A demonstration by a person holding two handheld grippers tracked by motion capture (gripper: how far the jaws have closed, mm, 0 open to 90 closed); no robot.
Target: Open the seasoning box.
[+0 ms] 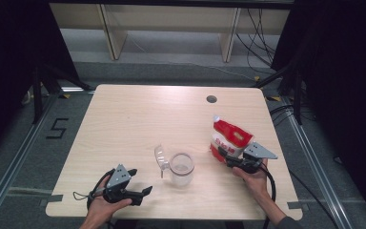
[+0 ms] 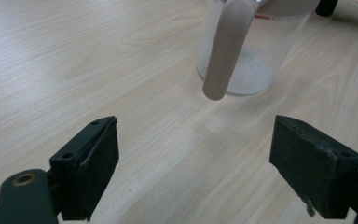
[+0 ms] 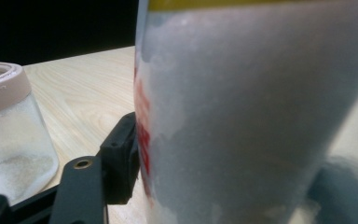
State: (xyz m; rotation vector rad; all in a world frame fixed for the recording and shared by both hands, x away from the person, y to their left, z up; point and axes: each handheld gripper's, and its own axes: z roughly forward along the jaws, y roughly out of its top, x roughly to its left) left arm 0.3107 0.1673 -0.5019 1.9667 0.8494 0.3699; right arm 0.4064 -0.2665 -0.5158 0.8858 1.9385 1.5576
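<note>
A clear plastic jar [image 1: 181, 168] stands near the table's front centre, its flip lid [image 1: 161, 156] hanging open on the left side. White grains lie in the bottom of the jar [image 2: 247, 70]. A red and white pouch [image 1: 231, 138] with a spout at its top stands tilted to the right of the jar. My right gripper [image 1: 224, 155] is shut on its lower part; one black finger [image 3: 119, 158] presses the pouch [image 3: 251, 116], and the other is hidden behind it. My left gripper [image 1: 145, 193] rests open at the front left, pointing at the jar, nothing between its fingers [image 2: 91, 168].
A round cable hole [image 1: 211, 99] sits near the table's far edge. Wooden shelf legs [image 1: 112, 33] stand on the floor beyond the table. Dark curtains flank both sides. Bare wood lies across the table's left and far parts [image 1: 133, 119].
</note>
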